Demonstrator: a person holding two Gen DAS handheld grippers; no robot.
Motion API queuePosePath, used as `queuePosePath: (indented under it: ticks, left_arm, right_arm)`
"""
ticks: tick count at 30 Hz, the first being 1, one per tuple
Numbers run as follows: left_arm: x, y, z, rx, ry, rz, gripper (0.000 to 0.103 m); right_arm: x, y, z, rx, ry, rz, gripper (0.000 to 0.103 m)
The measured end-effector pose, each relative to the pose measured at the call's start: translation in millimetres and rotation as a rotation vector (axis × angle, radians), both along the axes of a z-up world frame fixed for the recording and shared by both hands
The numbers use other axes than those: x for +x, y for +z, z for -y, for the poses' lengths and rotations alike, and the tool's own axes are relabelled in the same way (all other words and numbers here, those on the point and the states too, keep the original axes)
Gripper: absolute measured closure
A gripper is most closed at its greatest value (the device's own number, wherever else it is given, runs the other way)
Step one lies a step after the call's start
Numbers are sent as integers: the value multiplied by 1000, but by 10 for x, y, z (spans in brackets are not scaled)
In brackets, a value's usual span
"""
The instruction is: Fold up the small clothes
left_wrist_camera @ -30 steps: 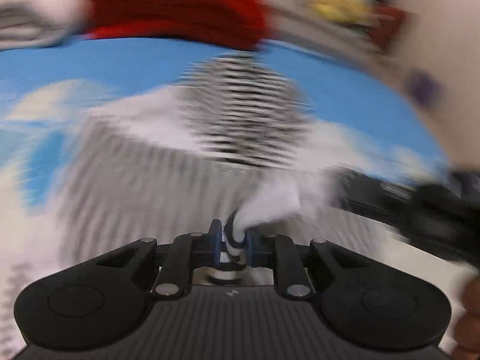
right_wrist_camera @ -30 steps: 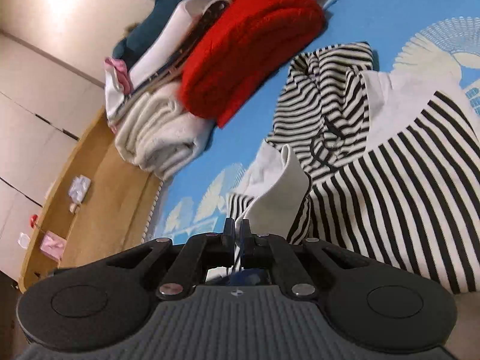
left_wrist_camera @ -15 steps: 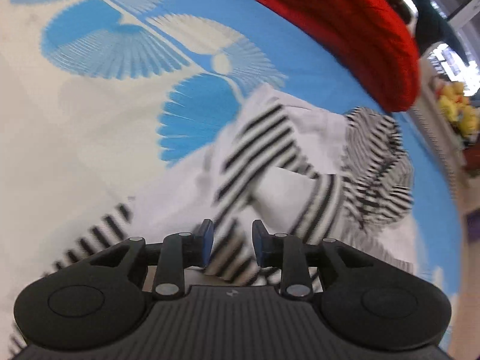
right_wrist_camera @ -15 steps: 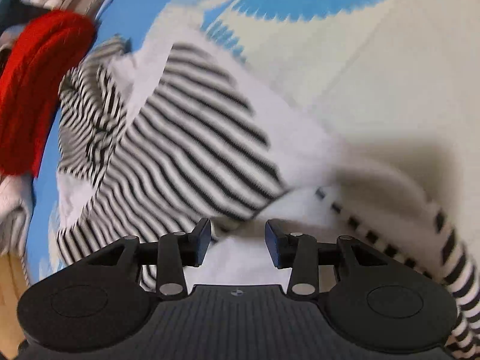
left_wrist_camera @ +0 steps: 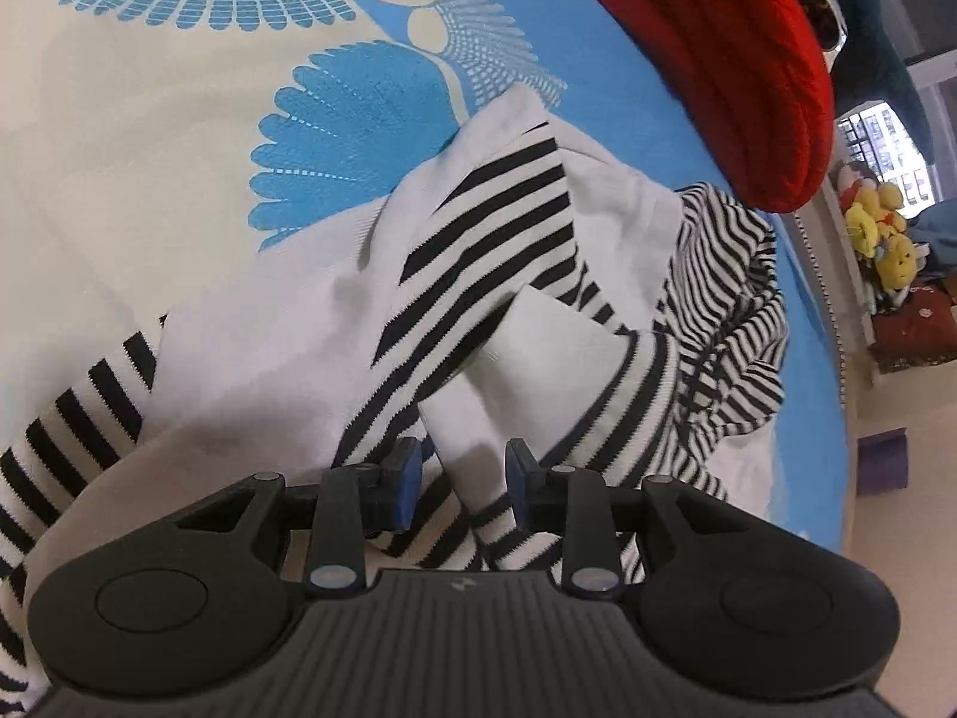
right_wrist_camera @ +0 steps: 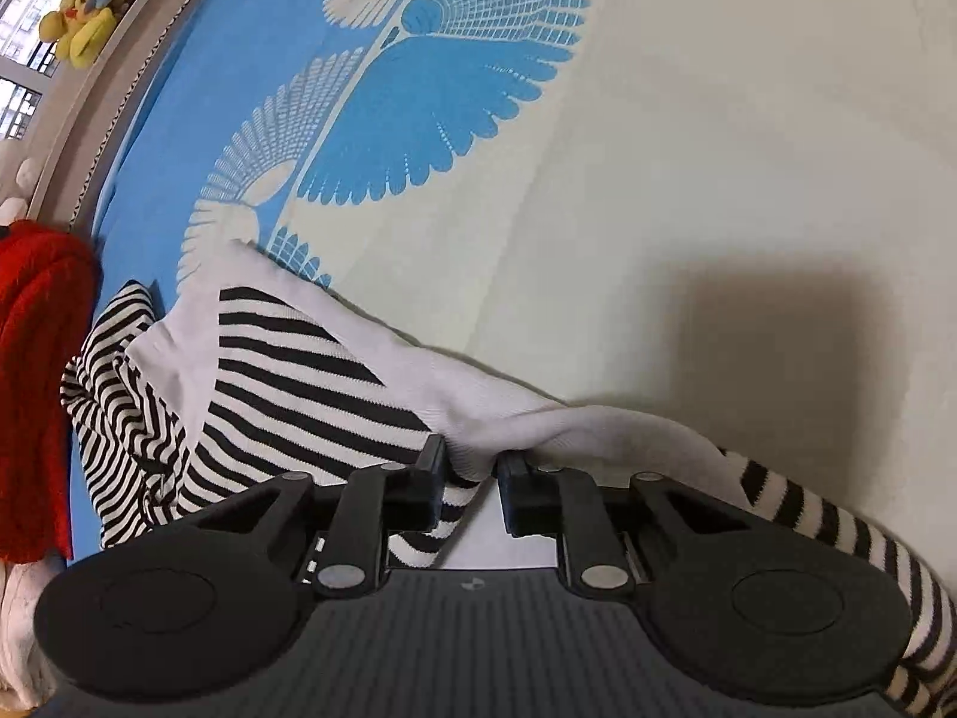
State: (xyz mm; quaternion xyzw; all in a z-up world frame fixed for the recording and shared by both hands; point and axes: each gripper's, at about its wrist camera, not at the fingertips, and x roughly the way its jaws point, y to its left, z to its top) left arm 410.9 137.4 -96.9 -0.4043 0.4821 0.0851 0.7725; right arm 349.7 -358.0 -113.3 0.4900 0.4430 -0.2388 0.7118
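Item: striped top (left_wrist_camera: 478,251), rumpled at centre frame on the blue-patterned bedspread (left_wrist_camera: 149,119). Left gripper (left_wrist_camera: 460,481): jaws parted, holding nothing. Right gripper (right_wrist_camera: 469,478): jaws parted astride a white fold. Risk: pinching several bunched layers, dragging the fold askew.

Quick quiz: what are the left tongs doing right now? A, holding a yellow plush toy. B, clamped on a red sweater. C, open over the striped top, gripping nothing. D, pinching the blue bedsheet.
C: the left tongs stand apart with a clear gap between their pads, and the black-and-white striped top lies loose beneath them.
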Motion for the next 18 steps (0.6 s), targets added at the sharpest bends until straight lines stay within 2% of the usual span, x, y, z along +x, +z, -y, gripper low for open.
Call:
queuePosePath:
  ticks: [4,8,9,10,11,13,15,18]
  left_arm:
    - [26,-7,18,27,-9,14,71]
    - [49,5,55,49,-19,31,72]
    - [49,8,61,57,-20,35,77]
    - [48,21,70,71,-24,41,90]
    - [45,42,78,87,-31,49,97]
    - [18,141,94,143,-35,80,101]
    - [-53,319,109,188,-18,125,101]
    - [-266,677,144,251,38,215,101]
  right_arm:
    - [16,172,-231,-92,65,13,73]
    - [48,382,-480,-159,188,102,71]
    - [66,425,-530,-171,218,127,70]
    - [98,451,-574,-175,248,149,65]
    - [152,463,-621,-168,301,174,62]
    - [237,448,-673,-132,367,198,61]
    - [311,383,-676,-93,407,183,61]
    - [358,266,-631,-95,402,108,61]
